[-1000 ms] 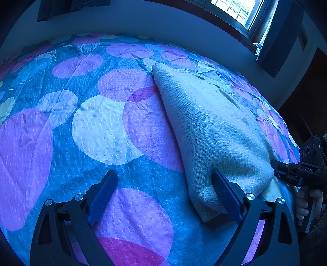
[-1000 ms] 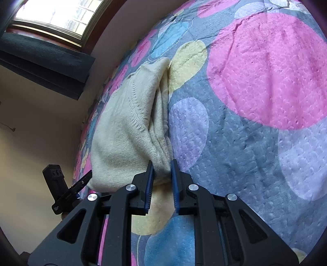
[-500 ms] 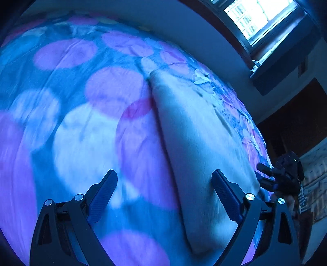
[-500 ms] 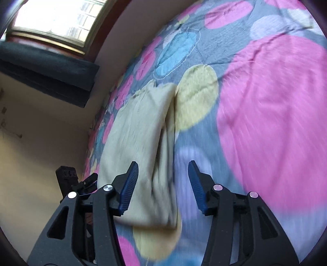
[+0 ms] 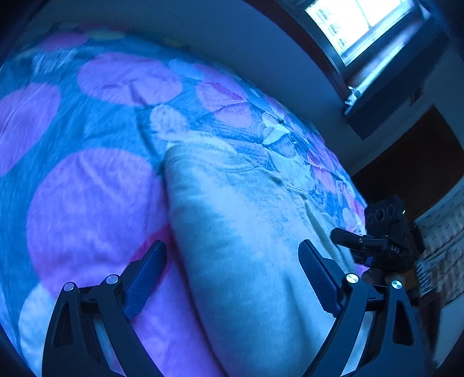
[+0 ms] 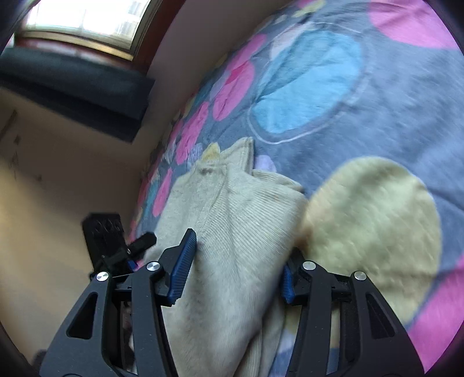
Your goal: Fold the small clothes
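A cream knit sweater (image 5: 232, 203), folded into a long strip, lies on the spotted bedspread (image 5: 87, 188). My left gripper (image 5: 232, 246) hovers over the strip's near part. Its jaws stand wide and are closing slightly, the cloth lies below and between them, and neither pad presses on it. In the right wrist view the sweater (image 6: 232, 208) runs up between the fingers of my right gripper (image 6: 240, 246). Those jaws are closing around the strip; cloth bulges over the right finger, and no firm pinch shows. Each gripper appears in the other's view, the right gripper (image 5: 382, 232) and the left gripper (image 6: 116, 240).
The bedspread (image 6: 377, 116) stretches far past the sweater with large coloured circles. A wall with a bright window (image 5: 362, 26) runs along the bed's far side. A dark doorway (image 5: 420, 162) stands at the right. A person's hand holds the right gripper's handle.
My right gripper let go of the sweater's near corner and opened. Both grippers then slid forward along the strip, so the cloth now lies between the right fingers.
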Tool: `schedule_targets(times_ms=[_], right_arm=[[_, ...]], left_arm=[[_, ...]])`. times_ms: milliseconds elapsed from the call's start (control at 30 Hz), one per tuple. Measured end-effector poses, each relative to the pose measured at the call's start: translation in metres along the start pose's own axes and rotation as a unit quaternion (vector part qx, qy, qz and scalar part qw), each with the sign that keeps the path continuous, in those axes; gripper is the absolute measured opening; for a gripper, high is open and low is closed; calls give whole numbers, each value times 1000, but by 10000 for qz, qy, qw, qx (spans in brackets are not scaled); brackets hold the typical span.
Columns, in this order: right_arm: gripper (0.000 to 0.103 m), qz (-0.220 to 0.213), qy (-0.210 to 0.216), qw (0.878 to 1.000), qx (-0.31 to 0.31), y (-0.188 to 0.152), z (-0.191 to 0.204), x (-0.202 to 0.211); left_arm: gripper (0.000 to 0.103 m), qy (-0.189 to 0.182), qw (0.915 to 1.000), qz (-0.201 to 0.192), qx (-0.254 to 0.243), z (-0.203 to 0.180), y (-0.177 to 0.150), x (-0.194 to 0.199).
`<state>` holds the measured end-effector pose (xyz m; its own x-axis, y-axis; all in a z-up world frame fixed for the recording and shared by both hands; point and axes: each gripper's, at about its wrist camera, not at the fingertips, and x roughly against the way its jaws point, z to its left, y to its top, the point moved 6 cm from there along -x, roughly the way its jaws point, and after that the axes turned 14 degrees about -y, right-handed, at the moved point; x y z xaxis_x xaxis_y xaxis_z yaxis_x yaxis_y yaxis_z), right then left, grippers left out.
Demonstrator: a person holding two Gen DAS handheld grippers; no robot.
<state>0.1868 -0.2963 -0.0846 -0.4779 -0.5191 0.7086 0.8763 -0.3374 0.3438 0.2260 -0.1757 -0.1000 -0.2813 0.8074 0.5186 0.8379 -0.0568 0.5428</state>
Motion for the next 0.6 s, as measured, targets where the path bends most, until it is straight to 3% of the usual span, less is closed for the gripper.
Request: schedule_targets(times_ms=[67,133,200,267,433,600], right_arm=[[27,110,-30,9997,215,-3,10,-10],[26,137,-6,9995,269,-5,17,-17],[24,-42,-134,9990,420,-5,29,-15],[23,-250,-151,9982,527,-5,40,-9],[22,-649,-216,9931,955,1,77,2],[22,-716,12,9937,865,29,101,-16]], left_arm=[[66,327,9989,99,-321,-6,-2,-6],[39,462,9969,278,-574,-14,-8,-10],[29,640,9948,183,-773,-21,-7,-6],[23,592,9941,-3,-908,-29,-4,6],[21,398,9945,-310,-916,-36,11,31],[21,579,9930,-459,-922,-17,43,48]])
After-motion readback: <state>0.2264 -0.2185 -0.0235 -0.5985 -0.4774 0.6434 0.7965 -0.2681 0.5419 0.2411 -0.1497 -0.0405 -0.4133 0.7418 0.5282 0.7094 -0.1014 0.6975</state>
